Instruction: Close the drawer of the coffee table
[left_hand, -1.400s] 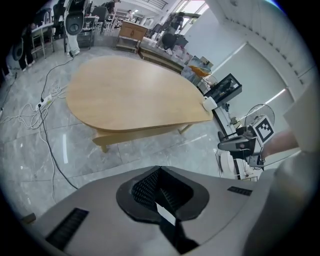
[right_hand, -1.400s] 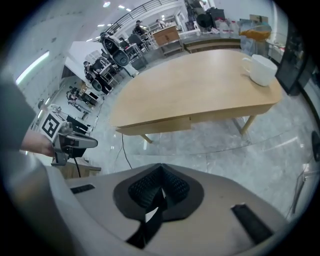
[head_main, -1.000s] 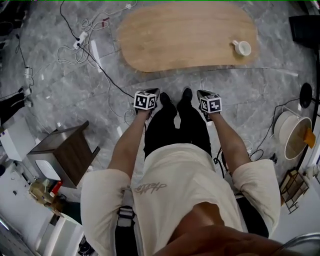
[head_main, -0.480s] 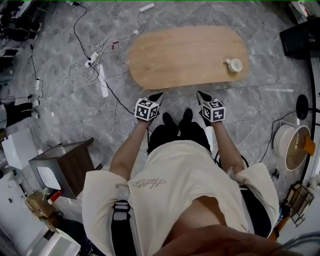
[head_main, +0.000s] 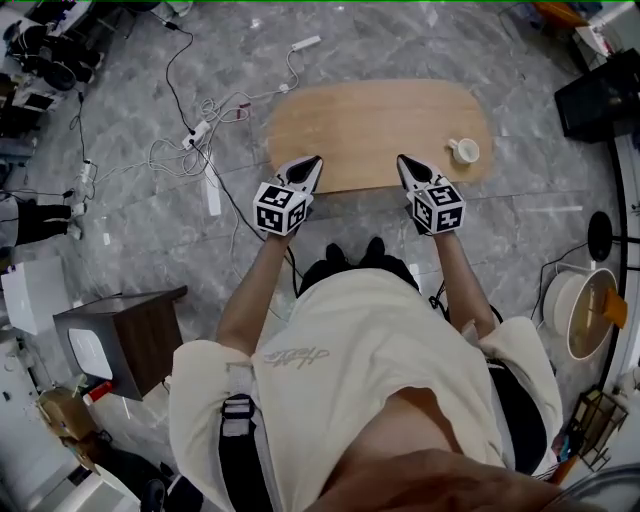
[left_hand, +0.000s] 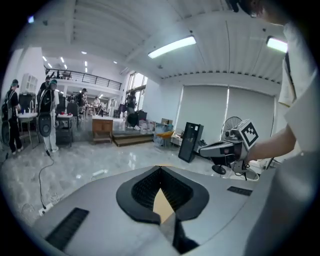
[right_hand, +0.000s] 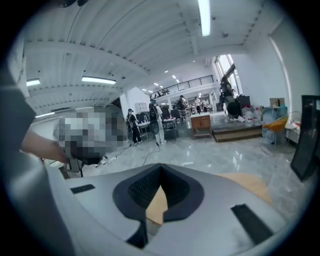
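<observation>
An oval, light wooden coffee table (head_main: 375, 125) stands on the grey marble floor ahead of me. No drawer shows from above; the tabletop hides its front. A white cup (head_main: 464, 151) sits near the table's right end. My left gripper (head_main: 313, 161) points at the table's near edge, left of centre, jaws shut and holding nothing. My right gripper (head_main: 403, 160) does the same right of centre, also shut and empty. In the left gripper view my left gripper (left_hand: 160, 171) shows a sliver of wood behind its pads, with the right gripper (left_hand: 227, 147) alongside. My right gripper (right_hand: 160, 169) also looks over the tabletop (right_hand: 250, 184).
White cables and power strips (head_main: 205, 130) trail over the floor left of the table. A dark wooden side cabinet (head_main: 125, 335) stands at the lower left. A black box (head_main: 600, 95) and a round white tub (head_main: 575, 310) are at the right. People stand far off (left_hand: 45, 112).
The person has stepped toward the table. Both grippers moved forward and up, from over the floor by the shoes to over the table's near edge.
</observation>
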